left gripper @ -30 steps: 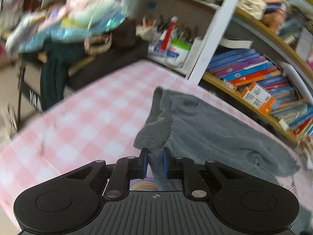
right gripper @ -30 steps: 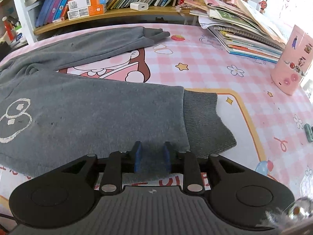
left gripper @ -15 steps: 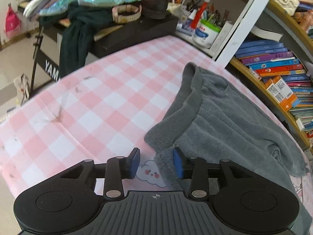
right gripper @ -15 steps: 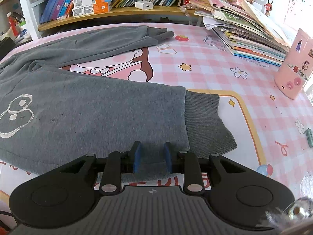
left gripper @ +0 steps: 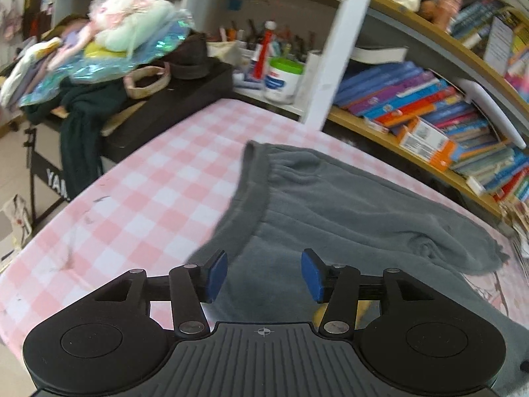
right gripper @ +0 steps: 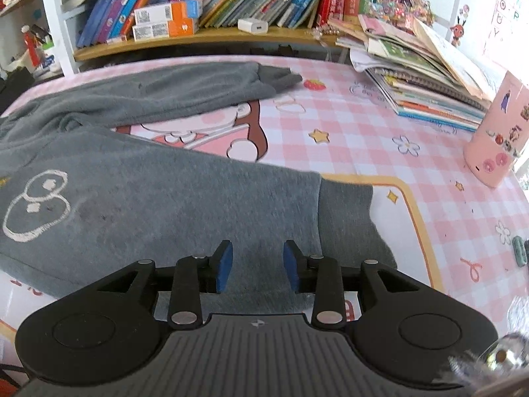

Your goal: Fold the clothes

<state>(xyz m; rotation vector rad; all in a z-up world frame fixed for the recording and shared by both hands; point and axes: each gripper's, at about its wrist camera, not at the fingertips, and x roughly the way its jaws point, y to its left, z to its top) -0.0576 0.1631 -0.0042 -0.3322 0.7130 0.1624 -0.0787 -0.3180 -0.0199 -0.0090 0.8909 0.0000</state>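
Observation:
Grey sweatpants (left gripper: 330, 205) lie flat on a pink checked tablecloth (left gripper: 158, 178). In the left wrist view their waistband (left gripper: 251, 182) runs up the middle, and my left gripper (left gripper: 264, 276) hovers over the near waist corner; its jaws are opening and the blue pads touch no cloth. In the right wrist view the near leg (right gripper: 165, 205) with a white printed figure ends in a ribbed cuff (right gripper: 347, 215); the far leg (right gripper: 182, 89) lies behind it. My right gripper (right gripper: 257, 266) sits over the near leg's lower edge, jaws opening, pads apart from the fabric.
Bookshelves (right gripper: 205, 10) line the table's far side. A stack of books (right gripper: 423, 79) and a pink cup (right gripper: 496, 132) stand at the right. A black stand with clothes and toys (left gripper: 109, 66) is beyond the table's left end. A white shelf post (left gripper: 334, 49) rises behind the waistband.
The left gripper has let go of the waist corner, which now lies flat, and its jaws have spread. The right gripper's jaws have widened over the near leg.

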